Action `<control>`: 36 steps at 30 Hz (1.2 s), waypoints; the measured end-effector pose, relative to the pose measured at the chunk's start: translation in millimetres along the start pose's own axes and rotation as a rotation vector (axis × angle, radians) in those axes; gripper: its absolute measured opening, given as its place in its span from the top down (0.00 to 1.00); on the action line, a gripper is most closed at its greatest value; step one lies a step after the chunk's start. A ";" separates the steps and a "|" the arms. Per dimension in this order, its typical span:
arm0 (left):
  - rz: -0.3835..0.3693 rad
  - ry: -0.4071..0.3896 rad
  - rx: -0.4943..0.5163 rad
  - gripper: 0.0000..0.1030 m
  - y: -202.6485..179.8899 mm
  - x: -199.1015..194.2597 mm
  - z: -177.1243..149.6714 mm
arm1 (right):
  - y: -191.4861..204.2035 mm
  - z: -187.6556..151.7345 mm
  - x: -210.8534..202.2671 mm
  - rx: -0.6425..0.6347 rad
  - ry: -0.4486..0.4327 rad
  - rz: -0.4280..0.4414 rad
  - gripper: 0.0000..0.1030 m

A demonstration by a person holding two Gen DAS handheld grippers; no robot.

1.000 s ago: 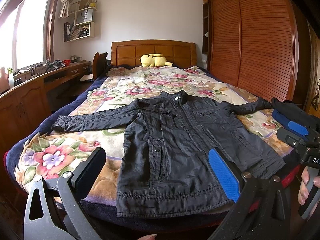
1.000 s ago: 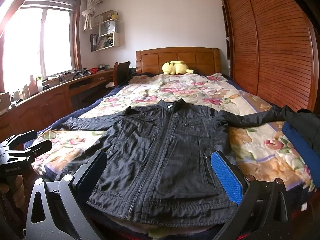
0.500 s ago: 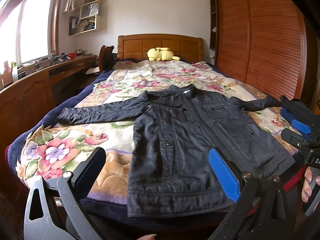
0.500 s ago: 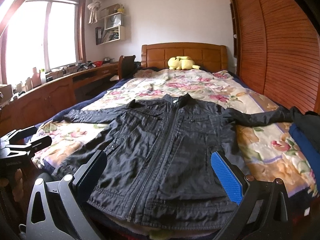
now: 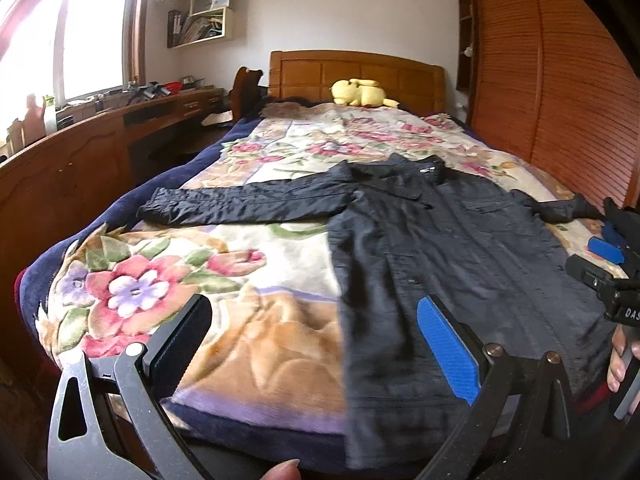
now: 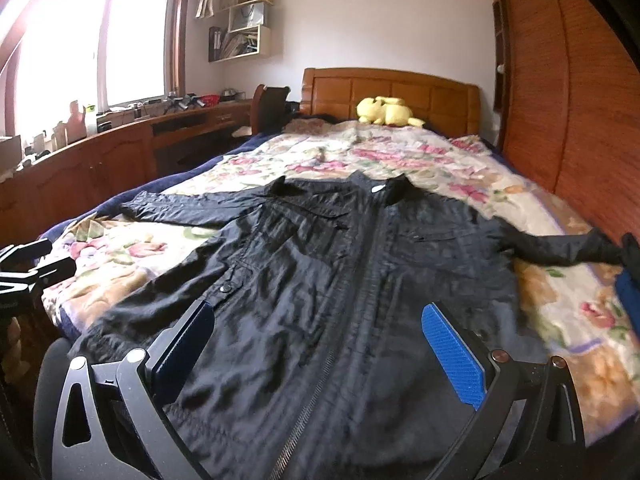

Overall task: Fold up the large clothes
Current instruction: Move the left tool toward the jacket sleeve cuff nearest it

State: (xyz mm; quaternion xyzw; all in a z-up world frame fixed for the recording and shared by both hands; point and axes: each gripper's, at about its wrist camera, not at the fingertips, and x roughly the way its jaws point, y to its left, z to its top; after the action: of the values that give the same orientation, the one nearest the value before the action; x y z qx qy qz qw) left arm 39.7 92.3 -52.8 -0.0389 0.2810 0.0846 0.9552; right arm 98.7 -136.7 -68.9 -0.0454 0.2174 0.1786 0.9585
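A black zip-front jacket (image 5: 448,248) (image 6: 344,272) lies flat and face up on the floral bedspread (image 5: 248,264) (image 6: 552,280), collar toward the headboard and both sleeves spread out sideways. My left gripper (image 5: 316,340) hovers open above the foot of the bed, over the jacket's left hem edge, holding nothing. Open too, my right gripper (image 6: 320,344) hangs over the jacket's lower front near the zip. The right gripper (image 5: 608,276) also shows at the right edge of the left wrist view, and the left gripper (image 6: 24,268) at the left edge of the right wrist view.
A yellow plush toy (image 6: 386,111) rests against the wooden headboard (image 6: 392,92). A long wooden desk (image 5: 80,152) with clutter runs along the left wall under the window. Slatted wardrobe doors (image 6: 568,120) line the right wall. Dark and blue cloth (image 6: 630,280) lies at the bed's right edge.
Both grippers have dropped lower and closer over the foot of the bed, and the left one has shifted leftward. The jacket has not moved.
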 end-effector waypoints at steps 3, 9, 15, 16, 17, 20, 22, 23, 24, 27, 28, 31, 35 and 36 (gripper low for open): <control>0.027 0.006 -0.005 0.00 12.8 12.6 0.5 | 7.2 6.9 22.6 -0.002 -0.004 -0.014 0.00; 0.059 0.009 -0.014 0.00 39.0 33.8 5.8 | 12.4 28.1 61.9 0.000 0.026 0.041 0.00; 0.085 0.010 -0.015 0.00 63.5 57.3 18.7 | 24.2 48.0 101.8 -0.033 0.086 0.066 0.00; 0.085 0.011 -0.019 0.00 69.0 60.7 21.1 | 26.8 49.3 109.3 -0.047 0.098 0.088 0.00; 0.091 0.013 -0.020 0.00 72.9 63.8 23.1 | 30.5 51.1 118.9 -0.061 0.112 0.111 0.00; 0.101 0.022 -0.016 0.00 88.2 74.6 28.8 | 40.6 48.1 133.0 -0.084 0.133 0.139 0.00; 0.101 0.038 -0.025 0.00 101.6 82.2 32.7 | 45.4 45.6 138.5 -0.103 0.144 0.147 0.00; 0.101 0.046 -0.029 0.00 107.8 85.7 35.3 | 47.7 43.1 140.7 -0.113 0.148 0.147 0.00; 0.102 0.051 -0.029 0.00 115.0 89.3 37.4 | 50.5 39.7 143.3 -0.125 0.150 0.145 0.00; 0.107 0.067 -0.020 0.00 134.0 101.3 43.0 | 56.1 29.7 154.6 -0.163 0.174 0.154 0.00; 0.099 0.078 -0.022 0.00 140.5 106.3 44.2 | 58.4 27.2 159.6 -0.174 0.185 0.161 0.00; 0.118 0.104 -0.034 0.00 161.9 124.9 50.2 | 58.9 22.5 168.3 -0.186 0.218 0.173 0.00; 0.155 0.121 -0.085 0.00 191.8 152.5 55.4 | 58.5 23.1 173.8 -0.185 0.227 0.172 0.00; 0.164 0.132 -0.095 0.00 197.7 159.9 56.6 | 57.9 23.1 176.0 -0.180 0.232 0.170 0.00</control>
State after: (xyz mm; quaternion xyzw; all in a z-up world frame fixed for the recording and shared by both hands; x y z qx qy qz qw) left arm 165.8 315.8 -97.5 -0.0666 0.3411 0.1728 0.9216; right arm 235.1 -22.1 -124.8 -0.1329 0.3130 0.2712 0.9005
